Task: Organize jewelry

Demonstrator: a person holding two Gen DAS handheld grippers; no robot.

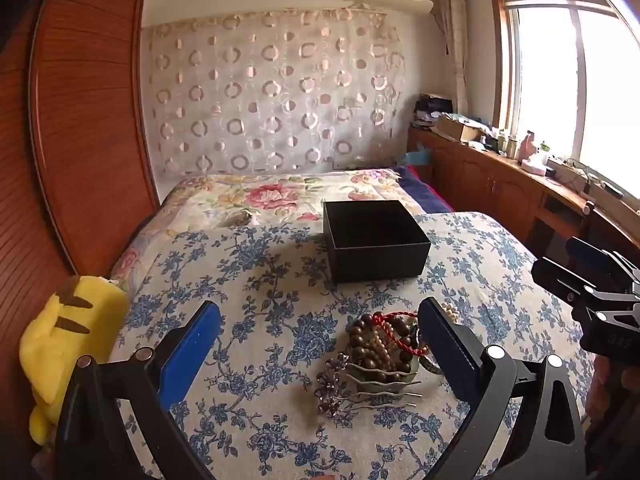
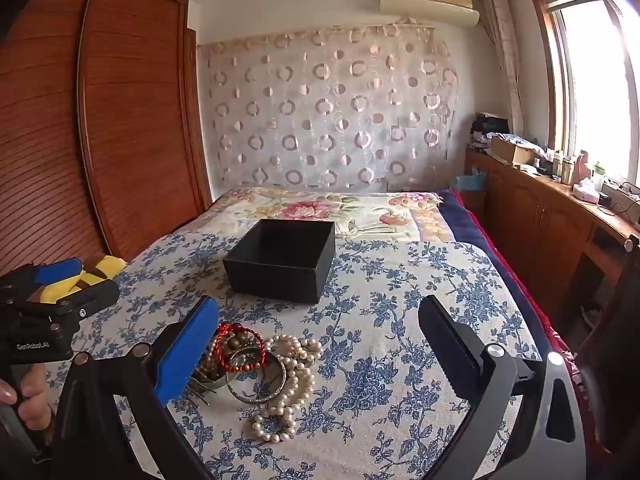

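Note:
A pile of jewelry lies on the blue-flowered cloth: brown bead bracelets [image 1: 374, 344] with a red cord, a purple flower hair comb [image 1: 334, 384], and, in the right wrist view, a pearl necklace [image 2: 298, 376] and a metal bangle [image 2: 256, 384]. An open, empty black box [image 1: 374, 240] [image 2: 282, 260] stands behind the pile. My left gripper [image 1: 320, 344] is open above the pile, empty. My right gripper [image 2: 316, 344] is open over the pearls, empty. Each gripper also shows in the other's view, the right [image 1: 592, 280] and the left [image 2: 60, 288].
A yellow plush toy [image 1: 68, 344] lies at the cloth's left edge beside a wooden wardrobe [image 1: 80, 120]. A floral bedspread [image 1: 280, 196] lies behind the box. A cluttered wooden cabinet [image 2: 552, 216] runs under the window on the right.

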